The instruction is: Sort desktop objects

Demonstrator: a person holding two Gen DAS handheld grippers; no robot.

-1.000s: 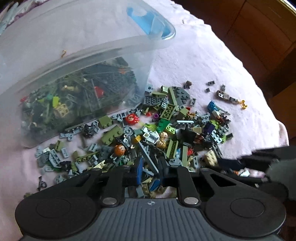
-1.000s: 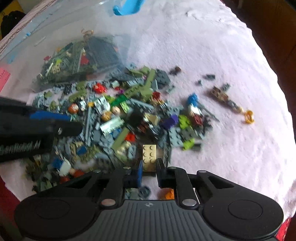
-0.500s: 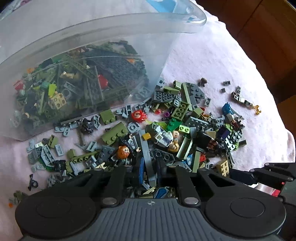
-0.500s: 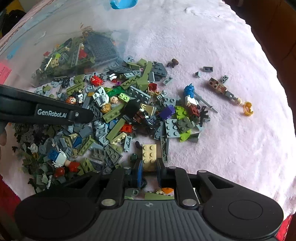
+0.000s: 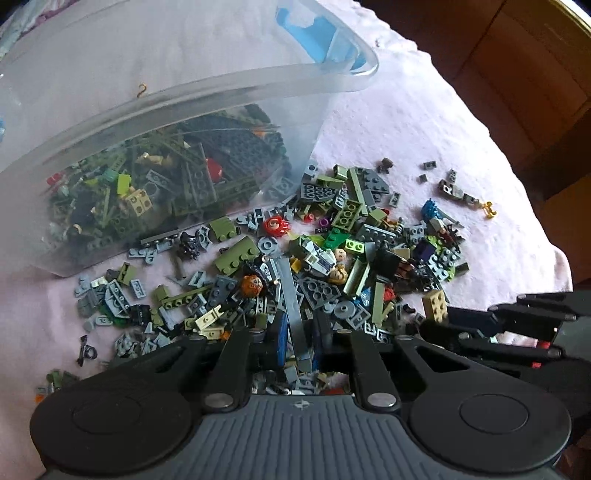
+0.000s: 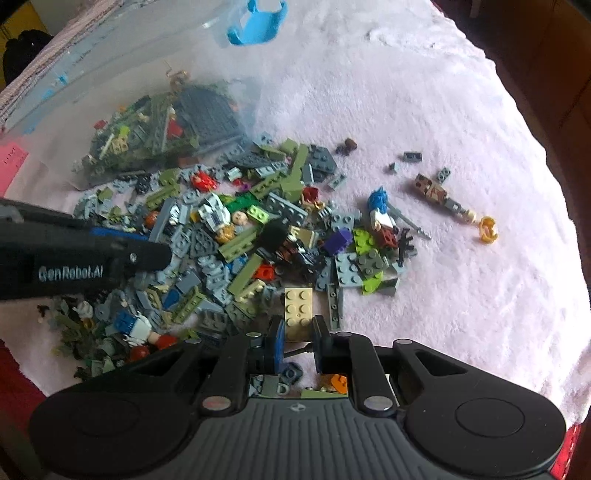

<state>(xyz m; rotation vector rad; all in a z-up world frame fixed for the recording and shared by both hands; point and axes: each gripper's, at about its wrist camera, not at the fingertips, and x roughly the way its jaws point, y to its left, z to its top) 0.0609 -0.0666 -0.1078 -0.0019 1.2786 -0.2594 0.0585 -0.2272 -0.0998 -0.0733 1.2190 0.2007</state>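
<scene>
The left tool (image 5: 300,332) is clenched on a long grey strip (image 5: 293,299) that stands up between its two fingers and reaches out toward twelve o'clock over the heap. The right tool (image 6: 298,334) grasps a tan brick (image 6: 297,308) with two rows of studs; its near end sits between the fingers and the rest sticks out ahead.

In the left wrist view, an orange-haired minifigure head (image 5: 252,285) lies just beside the strip at ten o'clock, and a dark grey wedge plate (image 5: 319,291) lies at two o'clock. The right tool's dark fingers come in from three o'clock, with the tan brick (image 5: 436,303) at their tips.

In the right wrist view, the left tool (image 6: 162,254) reaches in from nine o'clock, printed with white lettering. The pile of bricks (image 6: 236,236) spreads from ten to one o'clock over the pale pink cloth (image 6: 461,295) that covers the tabletop. A blue-haired figure (image 6: 380,210) lies at the pile's one o'clock edge, and a yellow ring piece (image 6: 487,229) lies well apart at two o'clock.

A clear plastic bin (image 5: 184,96), lying tipped toward the heap at eleven o'clock, holds more green and grey pieces. A blue handle (image 6: 256,22) shows at its far end.
</scene>
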